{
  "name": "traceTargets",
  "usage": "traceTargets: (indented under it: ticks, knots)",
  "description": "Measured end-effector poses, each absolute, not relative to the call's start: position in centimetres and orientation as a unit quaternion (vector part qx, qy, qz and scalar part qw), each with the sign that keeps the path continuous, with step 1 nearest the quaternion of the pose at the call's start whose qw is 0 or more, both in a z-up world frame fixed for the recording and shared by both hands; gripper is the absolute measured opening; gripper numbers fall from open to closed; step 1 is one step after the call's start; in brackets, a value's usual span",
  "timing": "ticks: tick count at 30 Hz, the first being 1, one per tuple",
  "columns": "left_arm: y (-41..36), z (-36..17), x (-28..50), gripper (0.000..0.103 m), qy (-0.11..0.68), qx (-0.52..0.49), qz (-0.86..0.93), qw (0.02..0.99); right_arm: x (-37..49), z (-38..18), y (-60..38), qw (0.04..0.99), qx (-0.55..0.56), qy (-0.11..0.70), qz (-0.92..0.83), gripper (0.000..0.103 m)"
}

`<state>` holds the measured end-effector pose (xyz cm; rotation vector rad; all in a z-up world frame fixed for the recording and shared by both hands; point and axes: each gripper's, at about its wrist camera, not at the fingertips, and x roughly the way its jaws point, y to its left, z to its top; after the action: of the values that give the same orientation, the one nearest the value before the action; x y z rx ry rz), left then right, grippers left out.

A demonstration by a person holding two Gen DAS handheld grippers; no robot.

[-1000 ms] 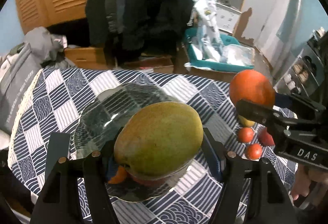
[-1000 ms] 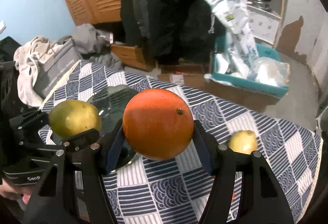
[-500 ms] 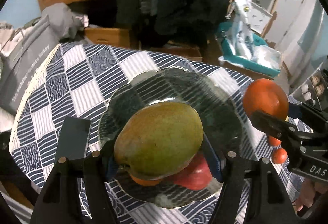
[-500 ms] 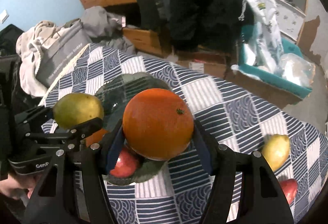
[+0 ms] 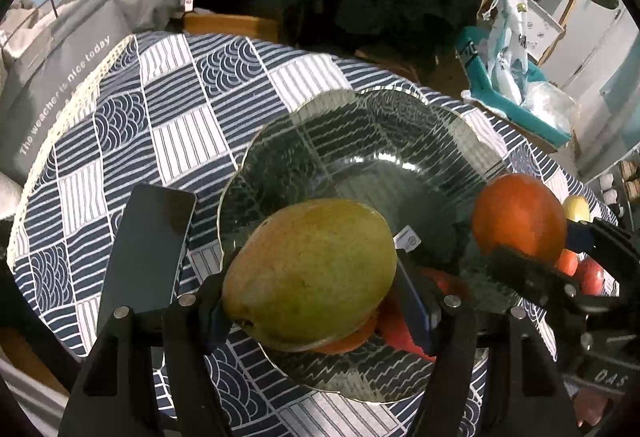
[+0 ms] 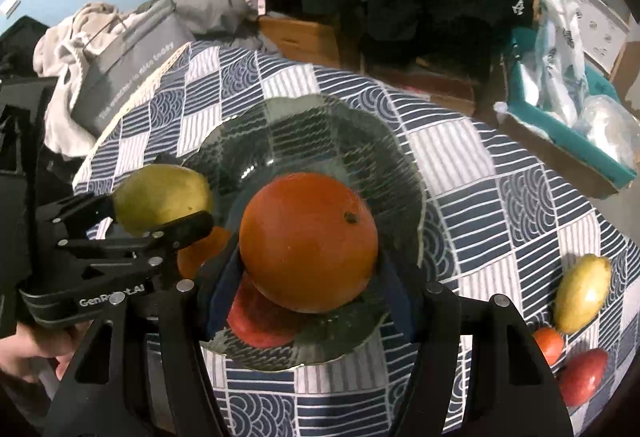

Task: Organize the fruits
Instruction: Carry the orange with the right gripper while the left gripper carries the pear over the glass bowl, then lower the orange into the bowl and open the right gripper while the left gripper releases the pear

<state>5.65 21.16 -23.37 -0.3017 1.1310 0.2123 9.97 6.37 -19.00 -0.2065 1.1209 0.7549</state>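
Observation:
My left gripper (image 5: 312,277) is shut on a green-yellow mango (image 5: 310,269) and holds it above the near left part of a dark glass plate (image 5: 360,141). My right gripper (image 6: 308,257) is shut on a large orange (image 6: 308,241) above the same plate (image 6: 304,117). A red apple (image 6: 260,317) and a small orange fruit (image 6: 200,253) lie on the plate under the grippers. The mango (image 6: 162,199) also shows in the right wrist view, and the orange (image 5: 520,217) in the left wrist view.
A black phone (image 5: 148,253) lies left of the plate on the blue patterned tablecloth (image 5: 168,109). A yellow lemon (image 6: 584,293), a small red fruit (image 6: 550,345) and a red fruit (image 6: 582,377) lie at the table's right. A grey bag (image 5: 52,77) stands beyond the left edge.
Both grippers have moved forward and down over the plate with their fruits still held. The plate now fills more of both views.

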Motion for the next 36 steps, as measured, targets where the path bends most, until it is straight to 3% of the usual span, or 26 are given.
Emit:
traceTargets:
  ticks: [20, 36]
  knots:
    - [22.2, -24.1, 5.3, 0.072, 0.542, -0.161, 0.114, 0.817, 9.9, -21.1, 6.9, 0.748, -0.079, 0.554, 0.357, 0.067]
    - [21.1, -21.9, 4.8, 0.072, 0.53, -0.15, 0.1, 0.829, 10.0, -18.7, 5.8, 0.77, -0.071, 0.527, 0.353, 0.069]
